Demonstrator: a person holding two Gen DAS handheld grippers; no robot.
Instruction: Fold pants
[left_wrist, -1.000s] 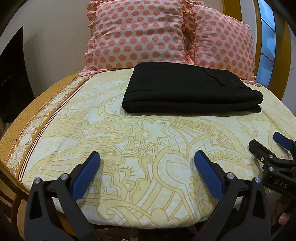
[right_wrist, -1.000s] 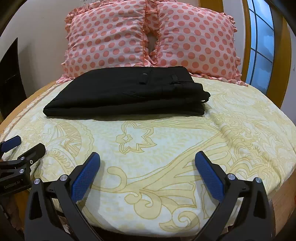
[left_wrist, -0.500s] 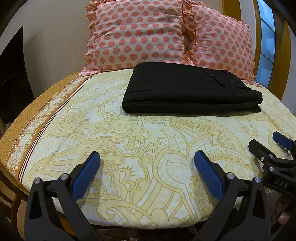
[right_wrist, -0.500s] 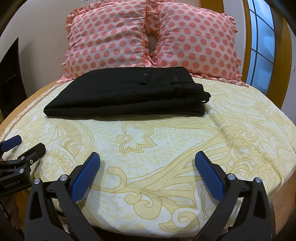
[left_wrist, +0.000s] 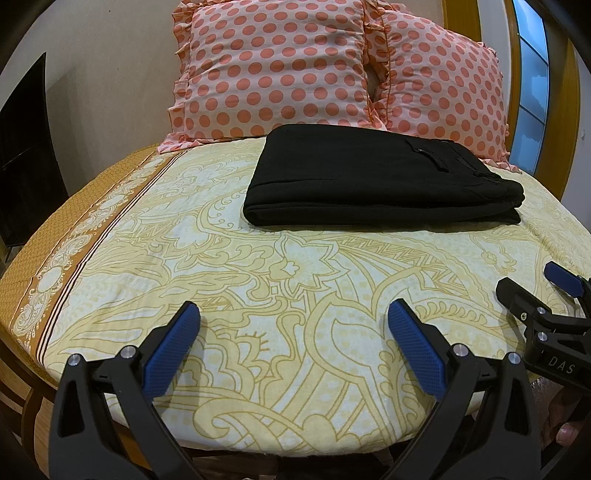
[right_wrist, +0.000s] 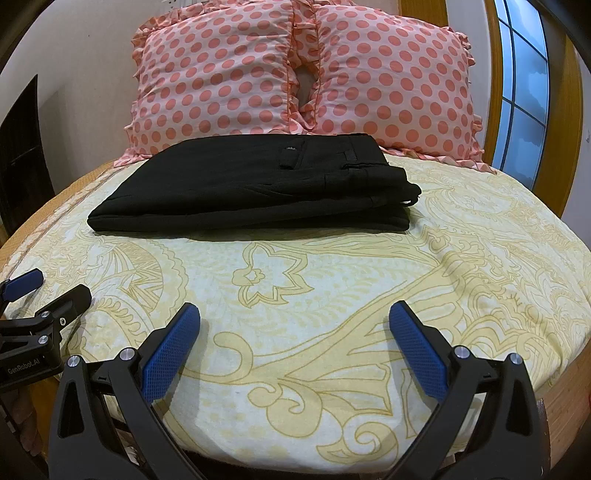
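Black pants (left_wrist: 376, 181) lie folded into a flat rectangle on the far half of the bed, just in front of the pillows; they also show in the right wrist view (right_wrist: 258, 188). My left gripper (left_wrist: 293, 321) is open and empty, low over the near edge of the bed, well short of the pants. My right gripper (right_wrist: 294, 321) is open and empty too, at the same near edge, to the right of the left one. Each gripper shows at the side of the other's view: the right gripper (left_wrist: 532, 284), the left gripper (right_wrist: 55, 284).
The bed has a yellow patterned sheet (left_wrist: 295, 280) with an orange border at the left (left_wrist: 74, 229). Two pink polka-dot pillows (right_wrist: 229, 85) (right_wrist: 395, 92) lean against the wall behind the pants. A window with a wooden frame (right_wrist: 524, 85) is at the right.
Almost nothing has moved. Both grippers stay open at the near edge of the bed, and the pants lie as before.
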